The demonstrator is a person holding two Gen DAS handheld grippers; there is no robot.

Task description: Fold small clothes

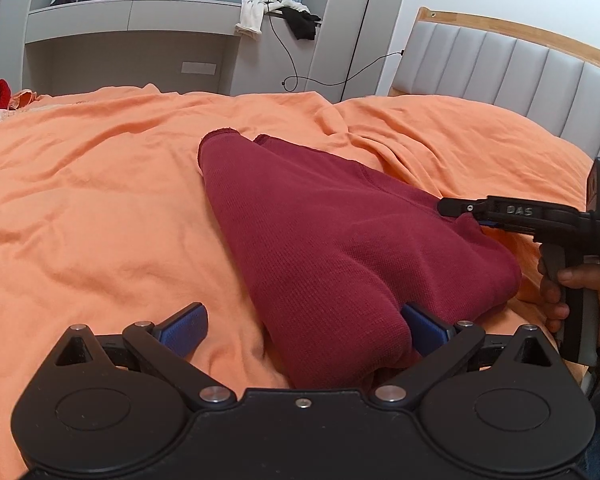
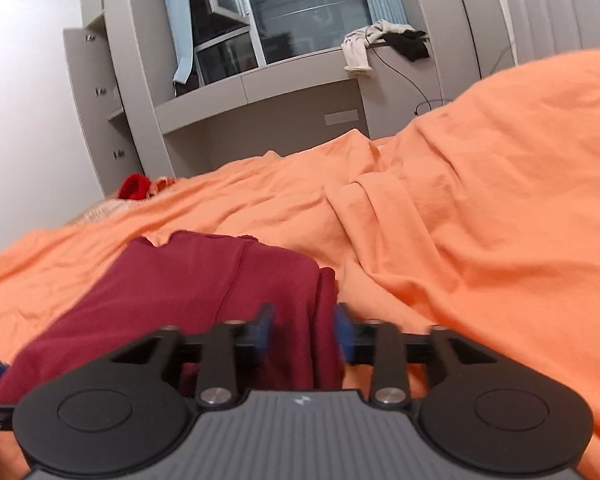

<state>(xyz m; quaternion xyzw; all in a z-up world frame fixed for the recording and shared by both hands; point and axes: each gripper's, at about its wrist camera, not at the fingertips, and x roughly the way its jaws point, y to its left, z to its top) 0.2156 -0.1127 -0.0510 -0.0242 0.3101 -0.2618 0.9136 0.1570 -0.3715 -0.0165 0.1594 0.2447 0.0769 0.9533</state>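
Observation:
A dark red knit garment (image 1: 340, 240) lies folded in a long wedge on the orange bed cover (image 1: 100, 200). My left gripper (image 1: 304, 330) stands open wide at its near end. The cloth fills the right half of the gap and rests against the right blue pad (image 1: 424, 328). In the left wrist view my right gripper (image 1: 450, 207) comes in from the right, its tip at the garment's right edge. In the right wrist view the right gripper (image 2: 303, 324) is open about halfway, with a raised fold of the garment (image 2: 188, 280) between its blurred blue pads.
A person's hand (image 1: 556, 288) holds the right gripper's handle. A padded headboard (image 1: 520, 80) stands at the right. Beyond the bed, a grey window cabinet (image 1: 140, 52) carries white and black clothes (image 1: 276, 12) and a hanging cable. A red item (image 2: 134, 186) lies at the bed's far left.

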